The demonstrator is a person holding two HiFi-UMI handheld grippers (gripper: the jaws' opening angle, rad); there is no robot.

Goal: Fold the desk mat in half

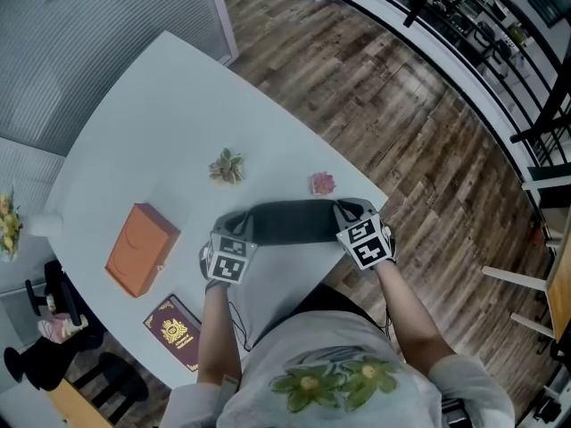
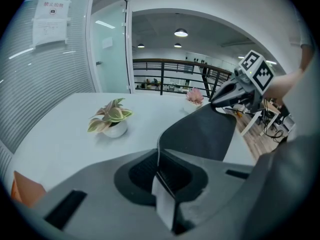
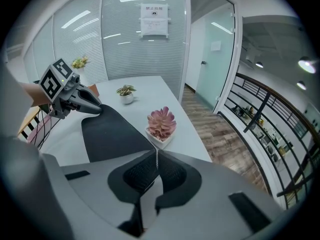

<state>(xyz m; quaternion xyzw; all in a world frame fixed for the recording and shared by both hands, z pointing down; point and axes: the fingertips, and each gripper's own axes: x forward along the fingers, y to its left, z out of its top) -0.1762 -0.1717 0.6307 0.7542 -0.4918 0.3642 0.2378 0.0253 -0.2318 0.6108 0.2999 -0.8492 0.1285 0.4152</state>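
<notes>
**Mat pinched at both corners, fold not yet made**

The person stands at the near edge of the white table point(image 1: 161, 105) with a gripper in each hand. The dark desk mat point(image 1: 290, 221) stretches between the two, close to that near edge.

The left gripper point(image 2: 159, 155) has its jaws pressed together on the thin edge of the mat at its left end. The right gripper point(image 3: 156, 156) pinches the right end the same way. In both gripper views the sheet rises off the table into the jaws and curves across to the other gripper. The rest of it slopes away toward the middle of the table. How much of it lies flat I cannot tell.

A small green plant point(image 1: 227, 166) and a pink plant point(image 1: 323, 183) sit just beyond the mat's far side. An orange box point(image 1: 141, 250) and a red booklet point(image 1: 175, 331) lie well off to the left.

To my eye the grip is made and the fold itself is the step in hand. The held edge has not yet met its opposite edge.

The next move calls for both hands to travel together at the same height, so the sheet stays taut and square. They should carry the pinched edge over to line up with the far edge before letting go. The two plants stand close to where that edge would land, so it needs to come down short of them.
</notes>
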